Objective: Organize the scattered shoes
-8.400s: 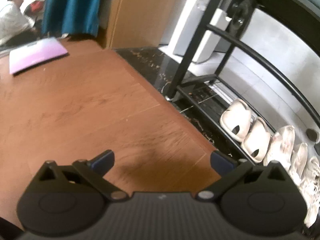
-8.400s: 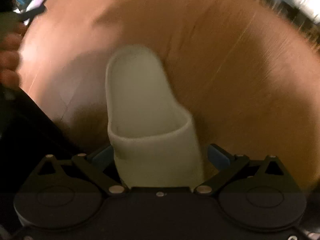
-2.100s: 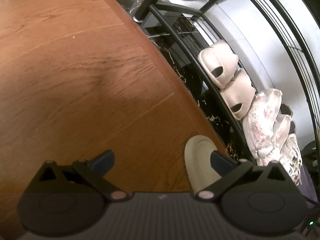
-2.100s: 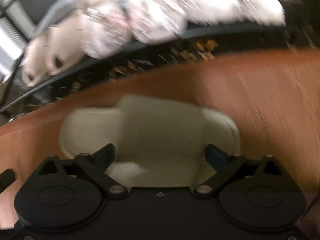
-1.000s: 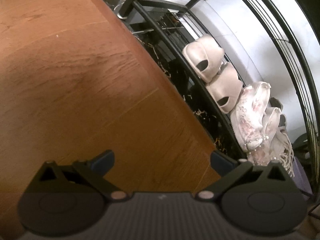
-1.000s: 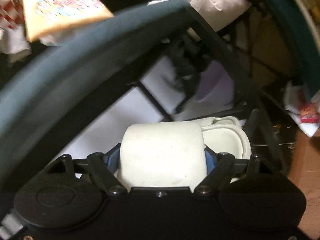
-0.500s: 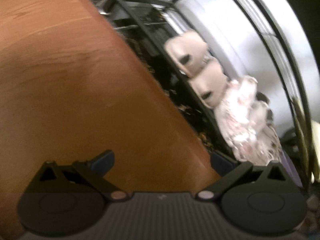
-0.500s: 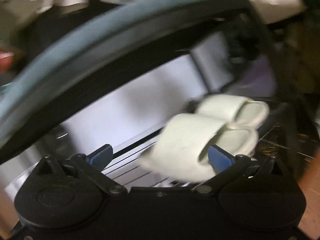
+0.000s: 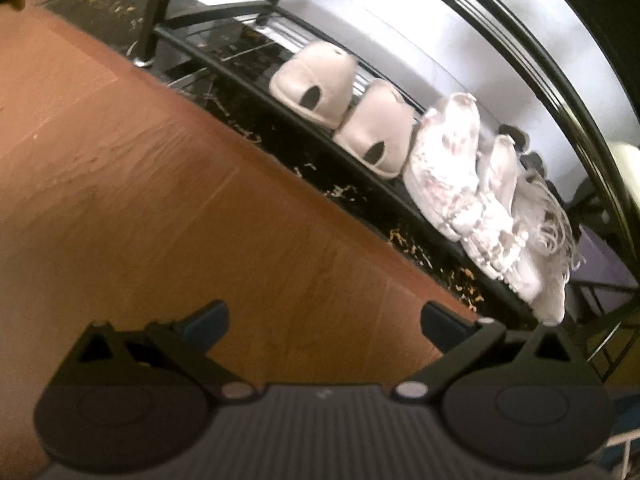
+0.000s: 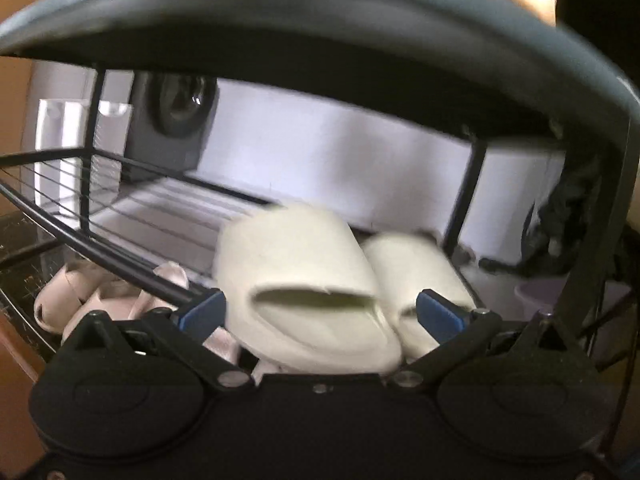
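Two cream slippers lie side by side on the upper wire shelf [image 10: 100, 254] of a black shoe rack. The nearer cream slipper [image 10: 304, 280] sits between the blue pads of my right gripper [image 10: 320, 314], which is open with its pads clear of the slipper's sides. The second cream slipper [image 10: 416, 272] rests just to its right. My left gripper [image 9: 324, 316] hangs open over the wooden floor [image 9: 140, 200] with nothing between its fingers. On the lower shelf stand two pink slippers [image 9: 316, 80], floral shoes [image 9: 444, 168] and white sneakers [image 9: 536, 240].
A grey-blue top board [image 10: 320, 12] overhangs the upper shelf closely. A dark appliance [image 10: 176, 120] and a white unit [image 10: 60, 132] stand behind the rack's left end. A dark speckled stone strip [image 9: 280, 148] runs between the floor and the rack.
My right gripper opened and let go of the cream slipper, which now lies on the upper shelf beside its pair; that view rolled level. The left view rolled and shifted along the rack.
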The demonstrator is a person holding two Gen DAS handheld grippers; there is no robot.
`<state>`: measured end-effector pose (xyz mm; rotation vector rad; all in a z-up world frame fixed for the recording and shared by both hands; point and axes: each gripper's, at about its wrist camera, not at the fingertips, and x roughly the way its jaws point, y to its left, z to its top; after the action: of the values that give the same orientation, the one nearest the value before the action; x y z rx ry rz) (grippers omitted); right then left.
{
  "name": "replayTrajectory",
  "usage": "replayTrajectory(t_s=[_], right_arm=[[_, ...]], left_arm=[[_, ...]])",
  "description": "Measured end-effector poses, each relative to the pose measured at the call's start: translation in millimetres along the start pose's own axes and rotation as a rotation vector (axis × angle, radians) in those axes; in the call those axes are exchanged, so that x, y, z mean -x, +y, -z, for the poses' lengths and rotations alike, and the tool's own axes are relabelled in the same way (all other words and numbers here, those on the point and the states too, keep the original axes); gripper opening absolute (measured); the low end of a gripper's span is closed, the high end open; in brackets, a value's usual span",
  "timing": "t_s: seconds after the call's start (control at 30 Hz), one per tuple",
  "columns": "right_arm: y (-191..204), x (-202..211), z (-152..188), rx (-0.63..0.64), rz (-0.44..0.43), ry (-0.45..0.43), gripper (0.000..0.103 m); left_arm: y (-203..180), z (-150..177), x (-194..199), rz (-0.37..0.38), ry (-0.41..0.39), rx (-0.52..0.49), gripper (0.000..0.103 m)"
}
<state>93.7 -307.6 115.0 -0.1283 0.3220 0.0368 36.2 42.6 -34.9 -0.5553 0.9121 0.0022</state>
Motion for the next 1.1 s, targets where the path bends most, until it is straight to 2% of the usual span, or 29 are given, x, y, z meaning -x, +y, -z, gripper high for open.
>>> replayTrajectory(t_s=[0.1,0.23,0.43,0.5,0.63,0.7,0.8,0.87,0.97,1.07,1.1], right_arm=[[-1,-7,4,-0.09,-0.008,0.007,0.103],[15,-17,6,-0.109,0.037,-0.001,0.103],[44,-41,-5,-0.138,0.203,0.02,0.103],[57,-47,-7,-0.17,0.299,0.019,0.103],[74,-60,-10,-0.201,0.403,0.027,0.103],[79,-64,-11,-0.237,0.443,0.03,0.103],[89,-55,-9,-0.22,0.468,0.007,0.103],[95,-41,-7,-0.195,0.474,-0.034,0.103],[108,-6,2,-0.18,0.413,-0.085,0.103],[116,32,17,-0.247,0.294,-0.018,0.103],[118,48,26,-0.289,0.246,0.03,0.103]], left_arm=[[-7,4,-2,-0.042,0.005,-0.076,0.102],[-8,4,-4,-0.05,0.011,-0.088,0.102],[-9,4,-6,-0.06,0.022,-0.103,0.102],[-9,4,-7,-0.063,0.025,-0.108,0.102],[-10,4,-8,-0.068,0.03,-0.124,0.102],[-11,4,-8,-0.073,0.037,-0.133,0.102],[-14,4,-9,-0.098,0.04,-0.171,0.102],[-18,4,-9,-0.117,0.036,-0.217,0.102],[-24,4,-10,-0.126,0.043,-0.266,0.102],[-29,6,-10,-0.146,0.048,-0.32,0.102],[-32,7,-9,-0.168,0.036,-0.351,0.102]])
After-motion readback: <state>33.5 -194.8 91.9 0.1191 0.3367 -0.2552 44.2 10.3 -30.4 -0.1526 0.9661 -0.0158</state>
